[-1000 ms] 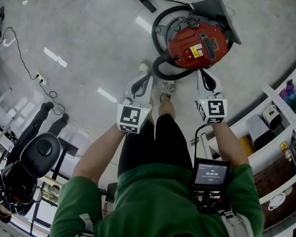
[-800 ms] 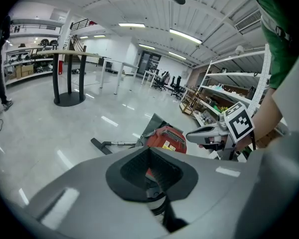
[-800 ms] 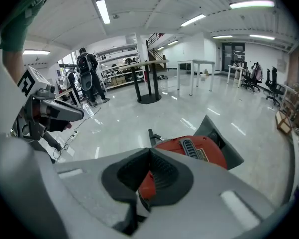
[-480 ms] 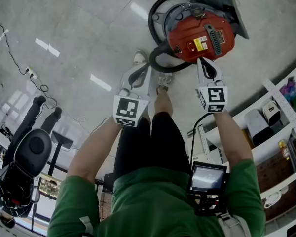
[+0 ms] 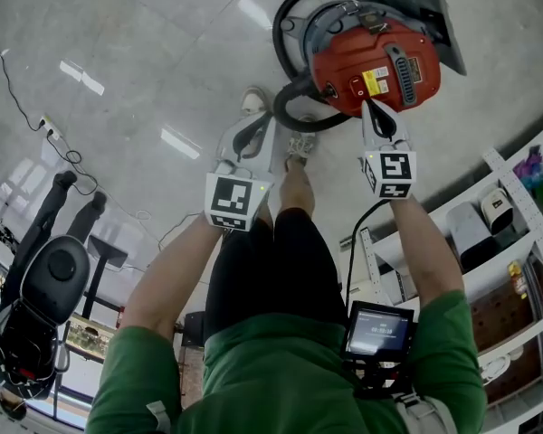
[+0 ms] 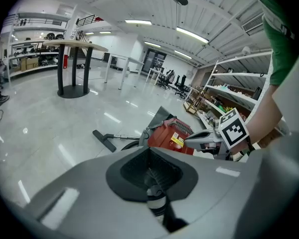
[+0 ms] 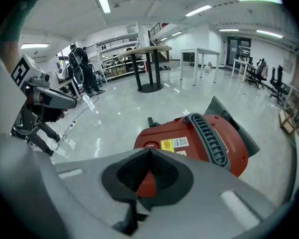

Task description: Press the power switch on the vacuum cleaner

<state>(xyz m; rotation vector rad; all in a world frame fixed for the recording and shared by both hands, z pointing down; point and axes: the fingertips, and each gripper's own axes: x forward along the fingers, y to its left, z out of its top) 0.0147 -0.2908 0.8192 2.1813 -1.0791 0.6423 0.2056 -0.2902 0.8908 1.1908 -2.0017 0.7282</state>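
Twice over, find jaws pressed flat together with nothing pinched: on the left gripper and on the right gripper.

Nearest, note the left gripper hanging back over bare floor, just beside the shoes and well short of the machine.

Ahead of the right gripper, see the change. Over the last second, closed most of the gap to the vacuum cleaner, going from well apart to tips right at the near edge of the red shell. Cannot tell from the head view whether touching or just above.

Just past those tips, almost dead ahead in the right gripper view, look for a small red oval, probably the power switch, sitting beside the yellow label. Not yet under the tips, by the look of it.

Further beyond, spot the ribbed vent. Off toward the left gripper's side, find the black hose looping round. Farthest out, pick up the floor nozzle on its tube.

Reads as an approach nearly finished and a press not yet made. Probably needs only a short push forward with the shut tips onto the oval. Mind sliding off onto the label instead.
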